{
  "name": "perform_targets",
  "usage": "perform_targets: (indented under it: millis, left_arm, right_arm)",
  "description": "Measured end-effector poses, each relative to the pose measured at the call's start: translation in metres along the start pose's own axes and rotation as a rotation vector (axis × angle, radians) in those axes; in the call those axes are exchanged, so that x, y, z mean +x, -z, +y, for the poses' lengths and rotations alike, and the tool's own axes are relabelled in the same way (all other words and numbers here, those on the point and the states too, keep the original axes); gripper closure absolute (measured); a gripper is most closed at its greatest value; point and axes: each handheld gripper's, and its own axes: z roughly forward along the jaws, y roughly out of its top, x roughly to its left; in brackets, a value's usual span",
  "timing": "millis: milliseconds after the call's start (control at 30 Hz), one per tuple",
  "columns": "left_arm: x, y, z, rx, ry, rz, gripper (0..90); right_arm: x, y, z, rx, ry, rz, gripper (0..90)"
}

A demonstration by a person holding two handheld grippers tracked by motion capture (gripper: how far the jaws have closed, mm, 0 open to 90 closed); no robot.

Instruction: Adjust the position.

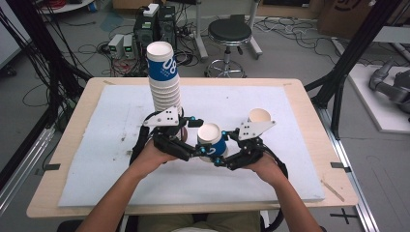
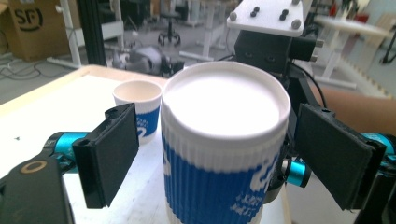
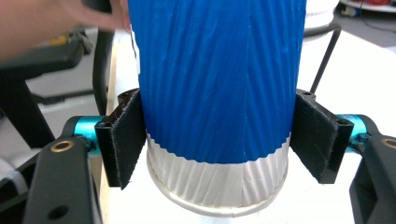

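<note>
Left hand-held gripper (image 2: 210, 154) gaping; right hand-held gripper (image 3: 219, 140) clamped.

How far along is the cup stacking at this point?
Done: a tall cup stack stands at the back of the white mat. In hand: the right claw clamps a blue-and-white cup near its base, while the left claw stands open around it, pads clear. Left: this cup and the single cup at the right aren't on the stack.

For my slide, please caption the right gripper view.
Right gripper clamps a blue-and-white paper cup between its black pads.
</note>
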Motion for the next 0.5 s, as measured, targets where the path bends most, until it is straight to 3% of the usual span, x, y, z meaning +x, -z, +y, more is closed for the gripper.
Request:
perform_targets:
  millis: [267, 500]
  left_arm:
    - [-0.002, -0.009, 0.012, 0.121, -0.044, -0.02, 14.6]
    - [0.0, -0.014, 0.011, 0.185, -0.044, -0.038, 14.6]
  right_arm:
    - [0.004, -0.004, 0.002, 0.053, 0.024, 0.013, 25.4]
    - [0.006, -0.007, 0.004, 0.098, 0.033, 0.029, 25.4]
